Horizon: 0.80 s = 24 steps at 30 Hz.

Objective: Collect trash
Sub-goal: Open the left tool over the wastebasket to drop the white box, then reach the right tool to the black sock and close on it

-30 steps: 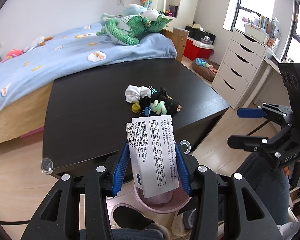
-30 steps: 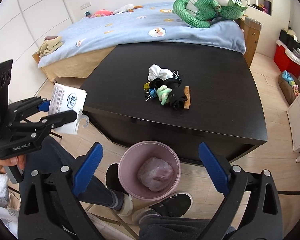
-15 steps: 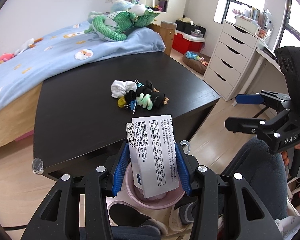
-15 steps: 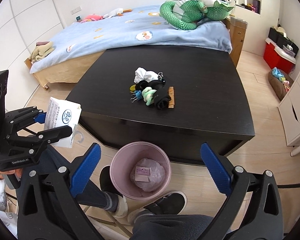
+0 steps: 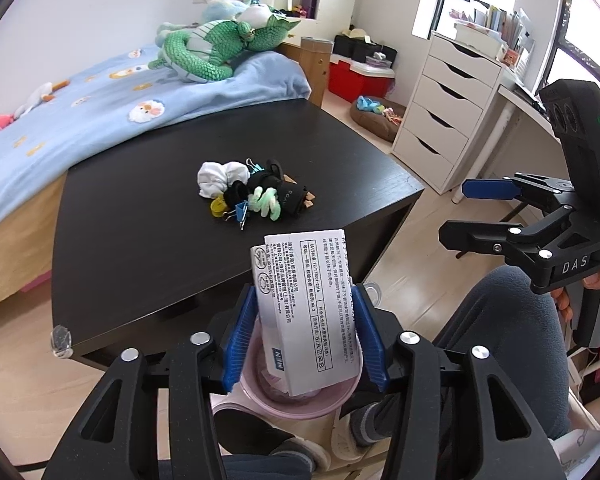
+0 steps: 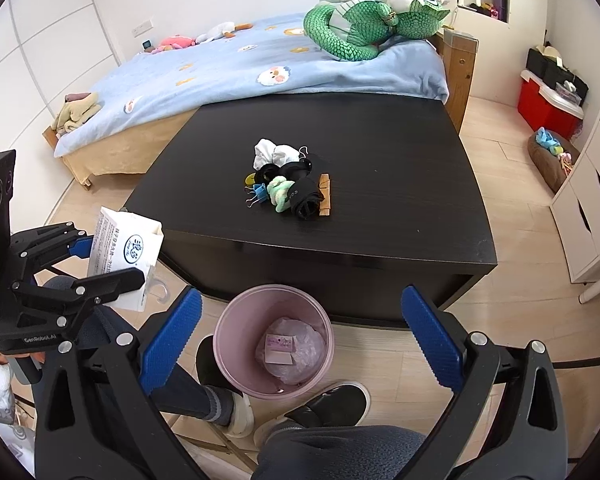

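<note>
My left gripper [image 5: 304,340] is shut on a white printed paper package [image 5: 310,308], held upright above the pink trash bin [image 5: 296,402]. In the right wrist view the same package [image 6: 126,252] sits in the left gripper [image 6: 112,264], left of the bin [image 6: 274,340]. The bin stands on the floor in front of the black table [image 6: 380,184] and holds a plastic liner and a small pink card [image 6: 279,348]. My right gripper [image 6: 300,336] is open and empty, above the bin; it also shows in the left wrist view [image 5: 476,212].
A pile of socks, binder clips and a wooden clip [image 6: 290,184] lies mid-table. A bed with a green plush dragon [image 6: 364,26] is behind. White drawers [image 5: 448,120] stand at right. The person's legs and shoes [image 6: 332,404] flank the bin.
Both grippers drew back and down a little; the table looks farther off. The left gripper keeps hold of the package over the bin. A pink card came into sight in the bin.
</note>
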Motion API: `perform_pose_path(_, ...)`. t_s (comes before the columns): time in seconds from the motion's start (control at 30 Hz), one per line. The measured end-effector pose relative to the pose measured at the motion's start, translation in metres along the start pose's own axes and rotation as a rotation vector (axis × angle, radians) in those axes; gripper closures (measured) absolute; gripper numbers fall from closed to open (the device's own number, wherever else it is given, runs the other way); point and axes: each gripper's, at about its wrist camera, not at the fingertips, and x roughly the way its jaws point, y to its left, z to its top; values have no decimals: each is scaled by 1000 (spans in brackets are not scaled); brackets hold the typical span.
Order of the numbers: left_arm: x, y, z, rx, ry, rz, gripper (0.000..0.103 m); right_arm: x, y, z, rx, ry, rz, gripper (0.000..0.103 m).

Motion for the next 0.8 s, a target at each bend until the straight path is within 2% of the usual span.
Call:
perform_pose_path(0.07,1,0,0,-5,2,-6,47,0,-1,0,3,-1,0,5)
perform_pose_path(0.13,2,1,1,-12,-1,-10,29,0,-2,0,4,0,1,5)
perform_pose_path(0.2,0,2,0,-19,-21,-11,17,0,-2,0,3,0,1,4)
perform_pose_path(0.27,1,3,1,-22,-22,8,17,0,-2,0,4,0,1,4)
perform_pose_path(0.4,-1,8,1,-42,-34,38,8,2,-2,-1,2,2,6,4)
perform_pose_path(0.6,-4,16,0,-72,-44,73,8,5,0,-2,3,10,16,3)
perform_pose_path(0.8,-7,22,1,-91,-51,78,8,4,3,0,-2,10,23,3)
